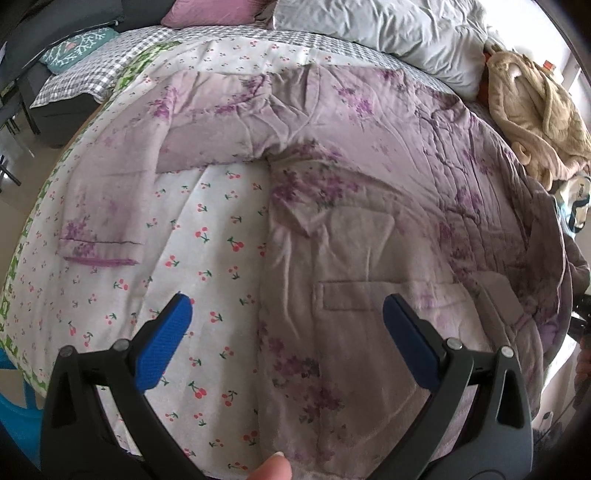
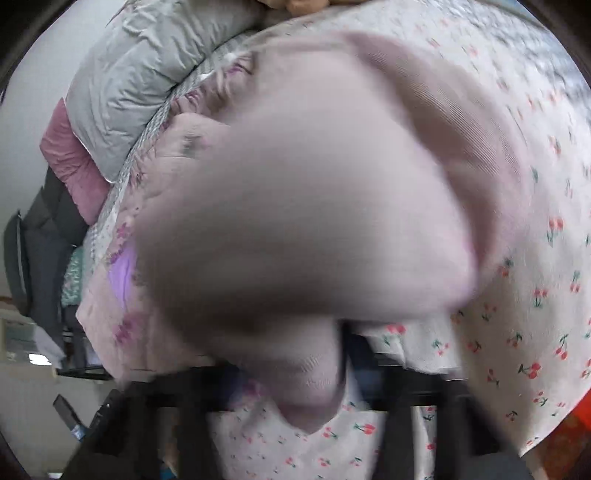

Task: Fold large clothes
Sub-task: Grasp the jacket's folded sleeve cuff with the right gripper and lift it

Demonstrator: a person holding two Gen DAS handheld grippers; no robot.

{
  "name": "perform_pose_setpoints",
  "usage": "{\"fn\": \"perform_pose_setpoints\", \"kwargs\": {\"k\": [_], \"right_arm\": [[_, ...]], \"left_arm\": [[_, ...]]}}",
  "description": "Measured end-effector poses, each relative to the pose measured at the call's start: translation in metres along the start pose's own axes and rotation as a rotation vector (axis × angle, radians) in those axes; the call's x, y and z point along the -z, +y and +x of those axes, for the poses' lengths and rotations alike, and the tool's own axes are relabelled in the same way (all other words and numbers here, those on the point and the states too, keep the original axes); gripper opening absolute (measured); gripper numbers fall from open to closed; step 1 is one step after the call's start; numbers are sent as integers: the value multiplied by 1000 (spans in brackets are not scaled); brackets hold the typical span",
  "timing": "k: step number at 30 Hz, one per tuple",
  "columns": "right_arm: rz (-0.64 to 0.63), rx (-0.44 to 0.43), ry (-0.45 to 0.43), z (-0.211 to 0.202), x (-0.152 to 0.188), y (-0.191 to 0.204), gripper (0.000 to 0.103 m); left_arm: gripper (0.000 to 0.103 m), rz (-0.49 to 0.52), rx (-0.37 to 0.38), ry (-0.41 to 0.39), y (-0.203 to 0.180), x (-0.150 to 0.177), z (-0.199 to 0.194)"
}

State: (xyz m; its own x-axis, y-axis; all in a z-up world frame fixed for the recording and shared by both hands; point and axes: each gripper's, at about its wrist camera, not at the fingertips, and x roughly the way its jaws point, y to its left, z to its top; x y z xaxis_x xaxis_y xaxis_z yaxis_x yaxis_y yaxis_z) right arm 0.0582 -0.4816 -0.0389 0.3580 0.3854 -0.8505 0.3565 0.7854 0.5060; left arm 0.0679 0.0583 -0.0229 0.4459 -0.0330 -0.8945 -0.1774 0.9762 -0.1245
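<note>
A lilac floral padded garment [image 1: 369, 192] lies spread on a white cherry-print quilt [image 1: 207, 266], with one sleeve [image 1: 110, 206] stretched out to the left and a pocket flap [image 1: 354, 295] near me. My left gripper [image 1: 286, 314] hangs open just above the garment's left edge, its blue pads [image 1: 166, 343] wide apart with nothing between them. A person's fingertip [image 1: 273, 469] shows at the bottom. In the blurred right wrist view, a bunched fold of the lilac garment [image 2: 303, 206] fills the middle, and my right gripper [image 2: 306, 369] is shut on it, its dark fingers mostly hidden by cloth.
A grey duvet [image 1: 388, 26] and a pink pillow [image 1: 207, 11] lie at the head of the bed. A beige fleece heap [image 1: 532, 110] sits at the right edge. A teal cushion [image 1: 77, 48] and a grey checked sheet [image 1: 81, 77] are at the far left.
</note>
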Motion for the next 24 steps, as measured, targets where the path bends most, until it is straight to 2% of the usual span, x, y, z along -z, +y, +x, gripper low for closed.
{"fn": "perform_pose_setpoints", "kwargs": {"k": [2,5,8,9,10,11,12,13,14,16,18,20,24], "right_arm": [[-14,9,-44,-25,3,-11,12],[-90,120,-160,-78,-1,-10,11],[-105,351,-340,-146,-20,-17,12],[-97,429,-390,-167,-27,-23,14],[-77,474,-418,-185,-33,-30,22],[-56,491,-432,-194,-36,-34,30],[-34,508,-447,-207,-37,-38,33],[-31,514,-458,-215,-36,-38,43],[-39,508,-471,-220,-32,-38,64],[-74,493,-533,-231,-20,-28,83],[-112,454,-528,-231,-15,-15,84],[-146,369,-481,-219,-16,-2,84],[-225,226,-366,-167,-11,40,84]], "left_arm": [[103,4,17,10,-2,1,2],[103,9,23,15,-1,2,3],[103,10,19,4,2,2,0],[103,7,17,-1,4,2,-1],[103,4,16,-5,6,2,-3],[103,2,16,-8,9,3,-4],[103,1,14,-11,11,4,-4],[103,1,7,-12,14,5,-4],[103,1,2,-7,18,8,-3],[103,-3,7,9,26,12,-1],[103,-14,29,27,33,18,0],[103,-18,51,43,37,25,2],[102,-10,108,84,38,37,8]]}}
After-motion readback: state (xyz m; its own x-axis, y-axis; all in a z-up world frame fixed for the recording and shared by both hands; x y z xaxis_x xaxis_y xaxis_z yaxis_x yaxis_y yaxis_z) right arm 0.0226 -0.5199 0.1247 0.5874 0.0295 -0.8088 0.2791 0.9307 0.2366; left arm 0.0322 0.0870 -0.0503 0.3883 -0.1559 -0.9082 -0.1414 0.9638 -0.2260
